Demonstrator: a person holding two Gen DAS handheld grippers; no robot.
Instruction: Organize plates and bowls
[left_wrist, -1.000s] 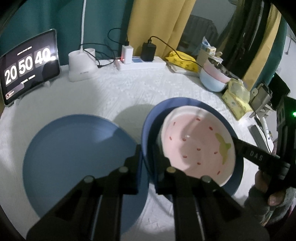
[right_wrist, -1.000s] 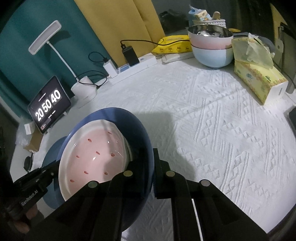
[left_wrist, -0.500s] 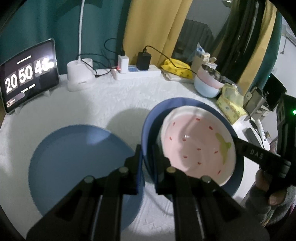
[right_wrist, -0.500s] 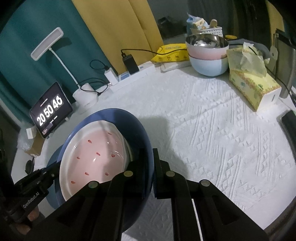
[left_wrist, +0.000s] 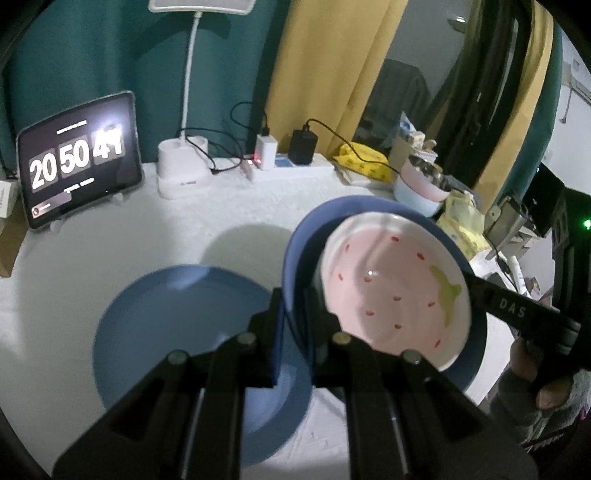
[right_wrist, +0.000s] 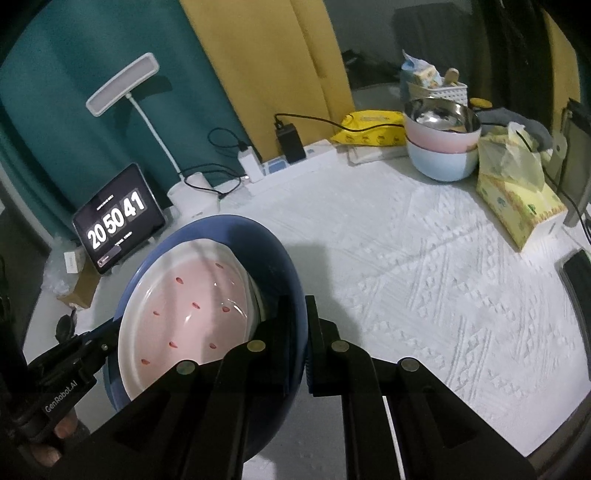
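Note:
A dark blue bowl (left_wrist: 299, 243) holds a pink plate with red specks (left_wrist: 391, 295) and hangs in the air above the table. My left gripper (left_wrist: 293, 314) is shut on the bowl's left rim. My right gripper (right_wrist: 301, 332) is shut on the opposite rim of the blue bowl (right_wrist: 288, 273), with the pink plate (right_wrist: 192, 306) inside it. A flat blue plate (left_wrist: 177, 325) lies on the white tablecloth below and left of the bowl. Stacked pink and light blue bowls (right_wrist: 441, 147) with a steel bowl on top stand at the back right.
A tablet clock (left_wrist: 79, 158), a white lamp base (left_wrist: 183, 170) and a power strip (left_wrist: 291, 170) line the back edge. A yellow tissue pack (right_wrist: 517, 195) and a yellow packet (right_wrist: 373, 127) sit at the right. The white tablecloth (right_wrist: 424, 266) spreads right of the bowl.
Both grippers have lifted the blue bowl with the pink plate higher above the table. The flat blue plate now looks smaller and farther below.

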